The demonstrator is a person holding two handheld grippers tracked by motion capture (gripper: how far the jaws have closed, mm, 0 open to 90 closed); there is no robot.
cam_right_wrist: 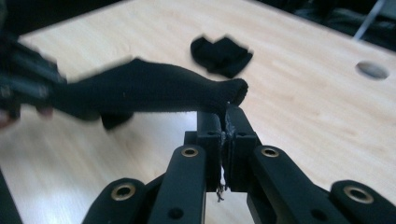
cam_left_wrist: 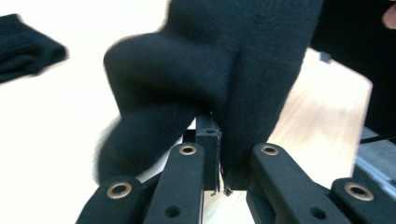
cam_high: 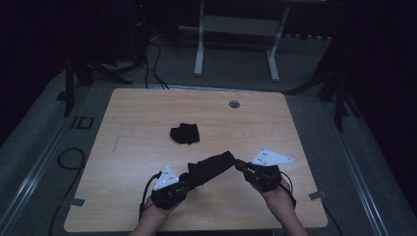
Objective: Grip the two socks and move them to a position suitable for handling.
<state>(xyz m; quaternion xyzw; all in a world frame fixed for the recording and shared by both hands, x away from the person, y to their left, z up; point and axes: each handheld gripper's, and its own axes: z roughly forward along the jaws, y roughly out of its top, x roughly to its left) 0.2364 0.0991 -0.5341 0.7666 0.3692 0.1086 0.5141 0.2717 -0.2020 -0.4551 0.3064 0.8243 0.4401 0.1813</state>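
Black sock (cam_high: pixel 212 166) stretched left-right between both grippers. Left gripper (cam_high: pixel 189 181) clamps its left end, right gripper (cam_high: pixel 241 165) its right end. Folded sock (cam_high: pixel 185 133) lies farther off.

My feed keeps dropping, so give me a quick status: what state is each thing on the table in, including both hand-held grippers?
Sock: stretched between both grippers, lifted off the table.
Folded sock: bundled, lying loose mid-table.
Left hand-held gripper: shut on one end of the sock.
Right hand-held gripper: shut on the other end.
Table: bare wood; round hole near far edge.
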